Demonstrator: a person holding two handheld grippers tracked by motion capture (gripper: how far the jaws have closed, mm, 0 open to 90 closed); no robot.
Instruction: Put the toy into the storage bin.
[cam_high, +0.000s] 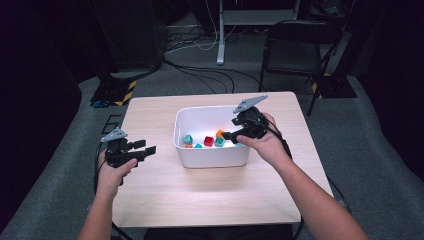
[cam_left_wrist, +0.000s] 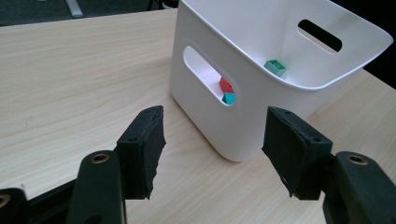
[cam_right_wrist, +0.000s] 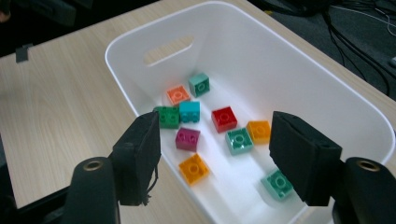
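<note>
Bricks (cam_right_wrist: 224, 119) lie in the bin (cam_right_wrist: 327, 88) beneath the right tool (cam_right_wrist: 215, 154), seemingly apart.

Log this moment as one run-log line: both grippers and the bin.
left gripper: open, empty, beside white bin | right gripper: open, empty, over bin | toy bricks: in bin

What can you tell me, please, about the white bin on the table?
The white bin looks like smooth moulded plastic, rectangular with rounded corners and an open top. An oval handle slot is cut into each short end. It stands upright on the wooden table, near the middle. Inside lie small toy bricks, loose on its floor, in red, orange, teal, green and magenta. The right gripper hangs open over its rim; the left gripper is open beside one slotted end. Neither touches it.
</note>
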